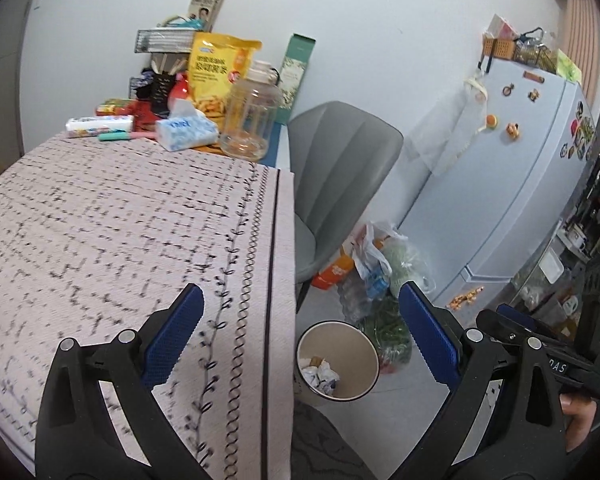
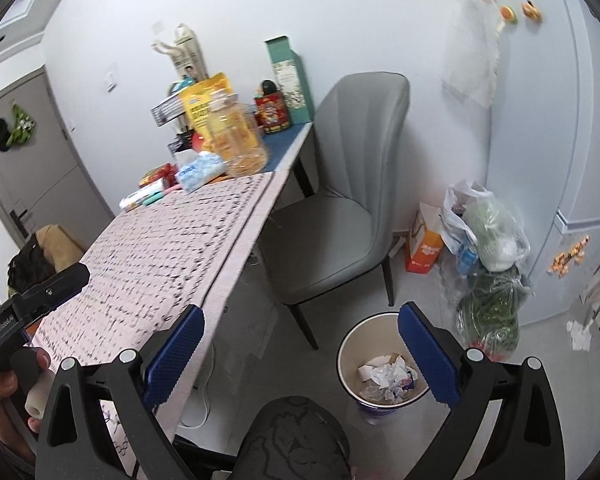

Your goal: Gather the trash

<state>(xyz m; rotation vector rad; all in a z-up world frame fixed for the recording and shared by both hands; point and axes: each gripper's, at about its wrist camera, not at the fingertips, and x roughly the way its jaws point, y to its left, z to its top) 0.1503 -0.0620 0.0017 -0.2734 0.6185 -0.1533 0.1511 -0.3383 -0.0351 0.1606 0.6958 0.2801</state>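
Left wrist view: the left gripper (image 1: 300, 334) hangs with its blue-padded jaws spread wide and nothing between them, straddling the right edge of the table (image 1: 112, 232). Its left finger sits over the patterned pink cloth, its right finger over bare floor. The waste bin (image 1: 337, 361) stands on the floor just beside the table edge, below and between the fingers, with crumpled trash (image 1: 320, 374) in its bottom. A grey chair (image 1: 336, 176) stands beyond the bin, tucked close to the table; bags of groceries (image 1: 380, 276) sit between chair and fridge (image 1: 512, 184). Clutter, including a clear jar (image 1: 250, 120) and a tissue pack (image 1: 186, 132), crowds the table's far end, leaving the near cloth bare. The right gripper (image 1: 512, 326) shows at the right margin.

Right wrist view: the right gripper (image 2: 300, 334) is likewise spread wide and empty, held above the floor off the table's (image 2: 148, 264) long edge. The bin (image 2: 382, 364) lies below, against the inner side of its right finger, trash (image 2: 388, 376) visible inside. Open floor separates bin, chair (image 2: 340, 216) and bags (image 2: 488, 256). The left gripper (image 2: 32, 300) enters at the left, over the cloth; whether it is closed cannot be told here.
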